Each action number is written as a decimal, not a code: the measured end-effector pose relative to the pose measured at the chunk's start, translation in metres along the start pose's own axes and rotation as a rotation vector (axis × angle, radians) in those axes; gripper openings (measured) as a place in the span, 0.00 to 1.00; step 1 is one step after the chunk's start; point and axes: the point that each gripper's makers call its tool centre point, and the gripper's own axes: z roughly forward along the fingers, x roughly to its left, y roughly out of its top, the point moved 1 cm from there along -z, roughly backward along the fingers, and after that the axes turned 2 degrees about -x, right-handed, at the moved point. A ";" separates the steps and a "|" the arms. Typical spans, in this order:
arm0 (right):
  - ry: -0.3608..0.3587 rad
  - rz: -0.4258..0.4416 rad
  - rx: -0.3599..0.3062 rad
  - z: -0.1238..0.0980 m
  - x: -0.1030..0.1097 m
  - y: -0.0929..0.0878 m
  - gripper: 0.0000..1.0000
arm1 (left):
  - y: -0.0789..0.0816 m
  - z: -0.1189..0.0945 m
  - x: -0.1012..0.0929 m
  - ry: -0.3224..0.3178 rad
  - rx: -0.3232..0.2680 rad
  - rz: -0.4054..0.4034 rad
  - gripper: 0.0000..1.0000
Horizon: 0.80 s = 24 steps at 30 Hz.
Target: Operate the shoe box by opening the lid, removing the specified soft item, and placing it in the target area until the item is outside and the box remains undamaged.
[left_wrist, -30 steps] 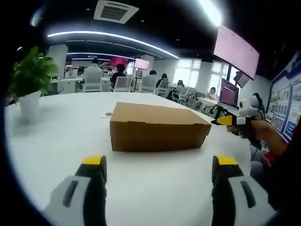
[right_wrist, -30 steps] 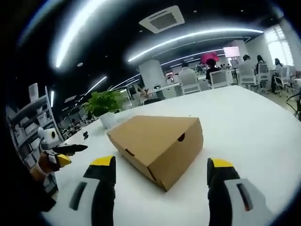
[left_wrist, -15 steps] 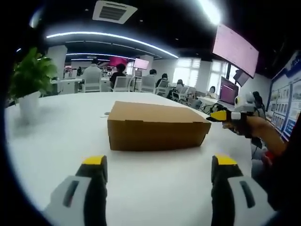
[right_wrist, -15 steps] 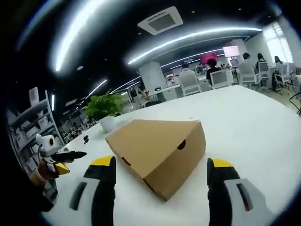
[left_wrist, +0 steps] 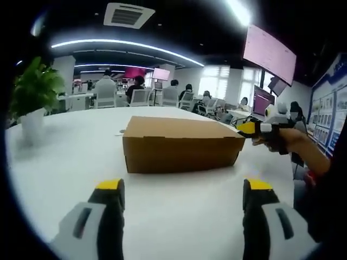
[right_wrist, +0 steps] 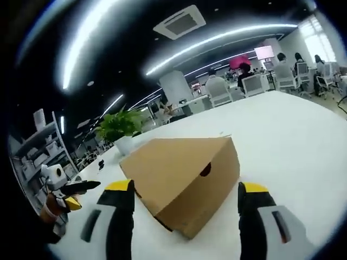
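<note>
We saw a closed brown cardboard shoe box lying at the centre of the left gripper view, on a white table, its lid shut. Our left gripper rose from the bottom of the frame with its jaws spread wide, holding nothing, short of the box. At the right edge, our right gripper pointed at the box's far end. In the right gripper view, that gripper was also wide apart and empty, the box corner between its jaws. A potted plant stood upper left; the left gripper showed lower left.
</note>
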 end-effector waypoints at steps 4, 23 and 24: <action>-0.001 0.012 -0.003 0.003 0.000 0.000 0.80 | -0.003 0.000 0.003 0.002 0.009 -0.010 0.92; -0.026 0.048 0.010 0.011 -0.012 -0.004 0.72 | -0.008 0.000 0.002 0.009 0.035 0.022 0.90; -0.026 0.049 0.011 0.011 -0.012 -0.004 0.72 | -0.008 0.000 0.002 0.008 0.039 0.027 0.90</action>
